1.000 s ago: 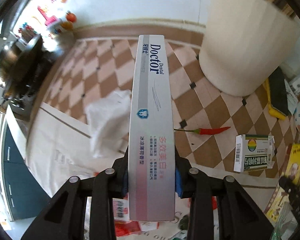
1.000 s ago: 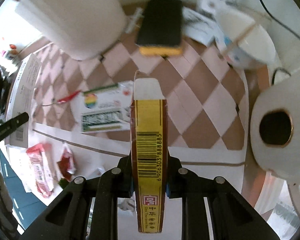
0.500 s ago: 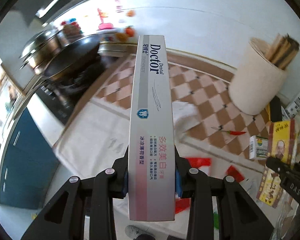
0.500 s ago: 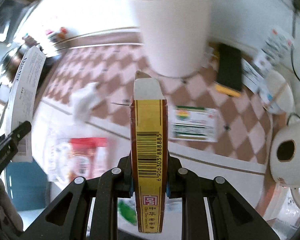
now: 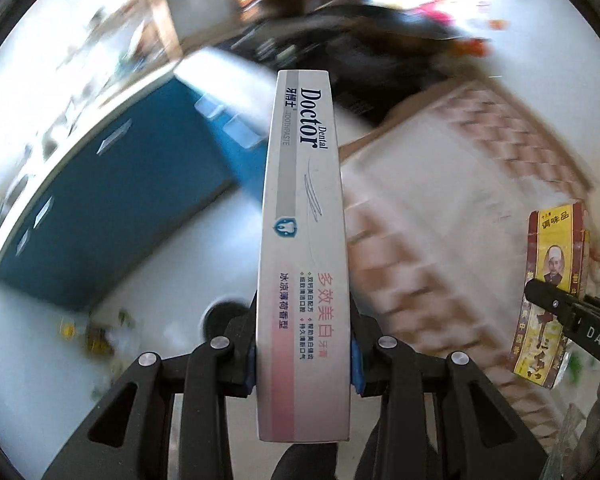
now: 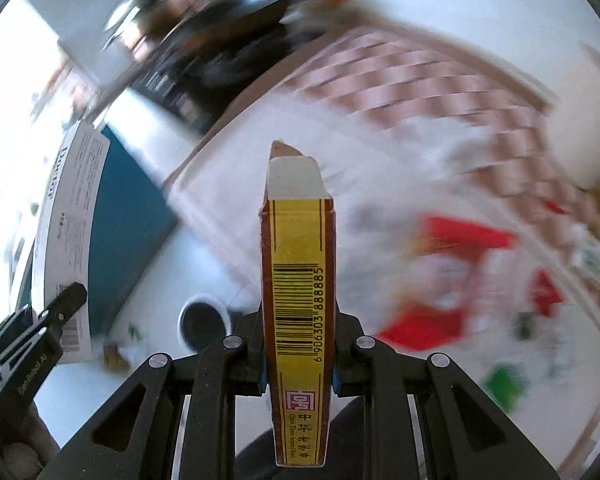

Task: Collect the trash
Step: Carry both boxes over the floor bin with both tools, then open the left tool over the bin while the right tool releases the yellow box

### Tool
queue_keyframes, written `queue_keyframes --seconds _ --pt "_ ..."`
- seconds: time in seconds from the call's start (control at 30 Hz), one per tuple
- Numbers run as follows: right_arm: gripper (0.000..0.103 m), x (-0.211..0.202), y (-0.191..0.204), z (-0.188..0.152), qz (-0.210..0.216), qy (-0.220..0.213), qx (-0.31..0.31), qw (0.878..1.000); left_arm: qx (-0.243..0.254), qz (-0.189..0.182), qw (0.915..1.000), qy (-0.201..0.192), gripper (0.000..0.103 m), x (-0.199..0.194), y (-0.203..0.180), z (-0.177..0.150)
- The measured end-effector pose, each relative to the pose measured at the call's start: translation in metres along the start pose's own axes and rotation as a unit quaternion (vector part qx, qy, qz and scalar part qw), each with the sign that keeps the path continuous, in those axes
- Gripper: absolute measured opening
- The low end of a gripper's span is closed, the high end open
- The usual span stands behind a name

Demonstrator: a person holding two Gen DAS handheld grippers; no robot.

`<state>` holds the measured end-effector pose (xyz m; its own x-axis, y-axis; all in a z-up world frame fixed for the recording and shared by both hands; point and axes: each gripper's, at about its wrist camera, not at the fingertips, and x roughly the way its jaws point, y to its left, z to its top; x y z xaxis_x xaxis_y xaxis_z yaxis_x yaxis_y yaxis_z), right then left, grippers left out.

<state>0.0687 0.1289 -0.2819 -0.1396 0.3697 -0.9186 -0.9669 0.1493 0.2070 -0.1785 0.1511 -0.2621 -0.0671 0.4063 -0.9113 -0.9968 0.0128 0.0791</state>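
My left gripper point(image 5: 303, 352) is shut on a long white "Dental Doctor" toothpaste box point(image 5: 303, 240), held upright off the counter. My right gripper point(image 6: 298, 356) is shut on a yellow and brown seasoning box point(image 6: 298, 304) with a barcode. The seasoning box also shows at the right of the left wrist view point(image 5: 550, 296), and the toothpaste box at the left of the right wrist view point(image 6: 66, 236). A dark round bin opening point(image 6: 202, 322) lies on the floor below, also in the left wrist view point(image 5: 220, 316). Both views are blurred.
The white counter with checkered tiles point(image 5: 440, 184) is to the right, with red wrappers point(image 6: 452, 280) and a green scrap point(image 6: 502, 386) on it. Blue cabinets point(image 5: 112, 208) stand at the left. Small scraps point(image 5: 96, 336) lie on the white floor near the bin.
Both grippers have swung left and away from the counter with their boxes, now over the floor. The bin and blue cabinets have come into view; the counter has slid right.
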Motion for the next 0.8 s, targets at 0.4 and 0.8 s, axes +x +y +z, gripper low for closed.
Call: queue_keyframes --seconds 0.4,0.8 --pt "0.022 0.288 0.210 -0.104 0.077 0.175 -0.124 0.974 -0.183 -0.039 0.9587 0.214 0.030 0.281 0.200 -0.112" --pt "0.022 0.595 0.285 -0.209 0.131 0.329 -0.174 0.919 -0.297 -0.116 0.8965 0.307 0.035 0.516 0.285 -0.200"
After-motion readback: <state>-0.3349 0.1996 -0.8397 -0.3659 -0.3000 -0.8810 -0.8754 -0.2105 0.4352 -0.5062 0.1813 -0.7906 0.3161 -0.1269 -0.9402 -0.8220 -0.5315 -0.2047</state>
